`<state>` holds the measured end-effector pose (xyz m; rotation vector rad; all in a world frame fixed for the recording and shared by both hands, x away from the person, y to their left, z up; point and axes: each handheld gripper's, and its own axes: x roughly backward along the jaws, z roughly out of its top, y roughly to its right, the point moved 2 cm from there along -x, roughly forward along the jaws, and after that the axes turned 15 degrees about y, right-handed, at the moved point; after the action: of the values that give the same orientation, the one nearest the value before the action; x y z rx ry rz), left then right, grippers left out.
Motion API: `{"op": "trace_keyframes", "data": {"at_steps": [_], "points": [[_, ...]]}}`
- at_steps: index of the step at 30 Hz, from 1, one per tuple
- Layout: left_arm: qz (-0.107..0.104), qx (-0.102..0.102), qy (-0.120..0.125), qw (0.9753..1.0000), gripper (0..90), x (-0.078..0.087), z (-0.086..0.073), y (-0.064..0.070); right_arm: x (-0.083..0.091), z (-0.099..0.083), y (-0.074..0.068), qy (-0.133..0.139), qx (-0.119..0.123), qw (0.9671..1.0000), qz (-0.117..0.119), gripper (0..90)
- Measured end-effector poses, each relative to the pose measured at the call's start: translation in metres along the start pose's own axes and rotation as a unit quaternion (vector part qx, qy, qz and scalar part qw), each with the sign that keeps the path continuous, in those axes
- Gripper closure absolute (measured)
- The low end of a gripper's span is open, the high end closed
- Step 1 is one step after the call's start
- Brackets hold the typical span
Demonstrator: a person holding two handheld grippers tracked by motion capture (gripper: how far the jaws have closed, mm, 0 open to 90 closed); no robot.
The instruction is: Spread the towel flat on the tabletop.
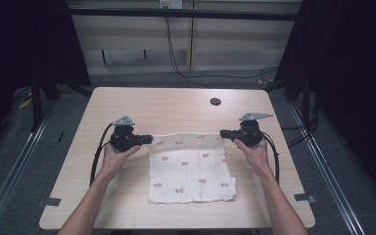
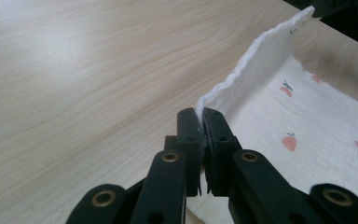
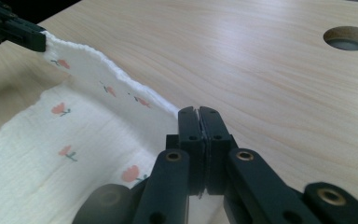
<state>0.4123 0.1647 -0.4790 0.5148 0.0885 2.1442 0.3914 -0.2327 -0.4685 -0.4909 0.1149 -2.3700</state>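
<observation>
White cotton cloth (image 1: 190,169) with small red flower prints lies in the middle of the light wooden table (image 1: 127,105), and it seems to be in the work of folding. The left gripper (image 1: 149,139) is clamped on the far left corner of the cloth, and the right gripper (image 1: 223,133) is clamped on the far right corner; in both gripper views the two black jaws stand pressed together with the thin edge of fabric between them. The far edge of the cloth is lifted from the table and hangs stretched between the two grippers, as the left gripper view shows, where the raised edge (image 2: 256,70) runs up toward the other gripper (image 2: 328,7). The rest of the cloth rests flat on the wood, and at its near right corner a second layer (image 1: 232,188) looks out a little from below, so I judge the cloth is perhaps already folded one time, though I cannot be sure. What is done, as I judge it: both far corners are taken and raised. What is left: to carry this edge toward the person, lay it on the near edge, and release. A round hole (image 1: 215,102) in the table is well apart from the cloth.
</observation>
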Motion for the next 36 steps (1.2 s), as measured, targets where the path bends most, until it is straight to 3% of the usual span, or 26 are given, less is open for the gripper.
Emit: {"op": "trace_keyframes", "data": {"at_steps": [3, 8, 11, 15, 18, 21, 25, 26, 28, 30, 31, 32, 33, 36], "points": [[0.005, -0.003, -0.005, 1.0000, 86.6, -0.004, -0.002, -0.002, -0.004, -0.002, 0.002, -0.003, -0.002, 1.0000, -0.001, 89.0], [0.005, 0.008, -0.013, 0.9999, 86.6, -0.013, -0.009, -0.008, -0.012, -0.006, 0.004, -0.012, 0.000, 0.9999, 0.003, 89.1], [0.010, 0.009, -0.017, 0.9998, 86.6, -0.017, -0.012, -0.011, -0.016, -0.010, 0.007, -0.017, -0.001, 0.9998, -0.005, 89.1], [0.017, 0.021, -0.010, 0.9996, 85.9, -0.021, -0.013, -0.014, -0.019, -0.012, 0.012, -0.015, -0.008, 0.9998, -0.008, 88.7], [0.022, 0.019, -0.012, 0.9995, 82.5, -0.024, -0.012, -0.014, -0.023, -0.013, 0.014, -0.020, -0.006, 0.9997, -0.014, 87.1], [0.021, 0.013, -0.008, 0.9997, 75.3, -0.024, -0.008, -0.013, -0.024, -0.013, 0.016, -0.017, -0.009, 0.9996, -0.020, 80.1], [0.031, 0.026, -0.002, 0.9992, 61.2, -0.019, -0.004, -0.011, -0.022, -0.011, 0.016, -0.008, -0.012, 0.9995, -0.028, 62.1], [0.034, 0.014, -0.007, 0.9993, 59.6, -0.016, -0.003, -0.008, -0.020, -0.010, 0.015, -0.007, -0.015, 0.9995, -0.028, 57.1], [0.042, 0.010, -0.010, 0.9990, 52.9, -0.011, -0.001, -0.007, -0.016, -0.008, 0.013, -0.011, -0.007, 0.9996, -0.025, 52.9], [0.049, 0.015, -0.008, 0.9987, 51.5, -0.007, 0.001, -0.006, -0.015, -0.008, 0.013, -0.011, -0.005, 0.9996, -0.027, 52.2], [0.034, 0.009, -0.005, 0.9994, 51.5, 0.003, 0.003, -0.002, -0.007, -0.006, 0.009, -0.012, 0.001, 0.9998, -0.018, 52.0], [0.034, 0.009, -0.005, 0.9994, 52.0, 0.003, 0.003, -0.002, -0.007, -0.006, 0.009, -0.012, 0.001, 0.9998, -0.018, 52.0], [0.030, -0.006, -0.006, 0.9995, 52.3, 0.012, 0.004, 0.004, 0.001, -0.005, 0.004, -0.018, 0.010, 0.9997, -0.010, 52.0], [0.016, -0.008, -0.002, 0.9998, 56.0, 0.021, 0.002, 0.010, 0.010, -0.006, -0.003, -0.027, 0.016, 0.9995, -0.003, 51.3]]}}
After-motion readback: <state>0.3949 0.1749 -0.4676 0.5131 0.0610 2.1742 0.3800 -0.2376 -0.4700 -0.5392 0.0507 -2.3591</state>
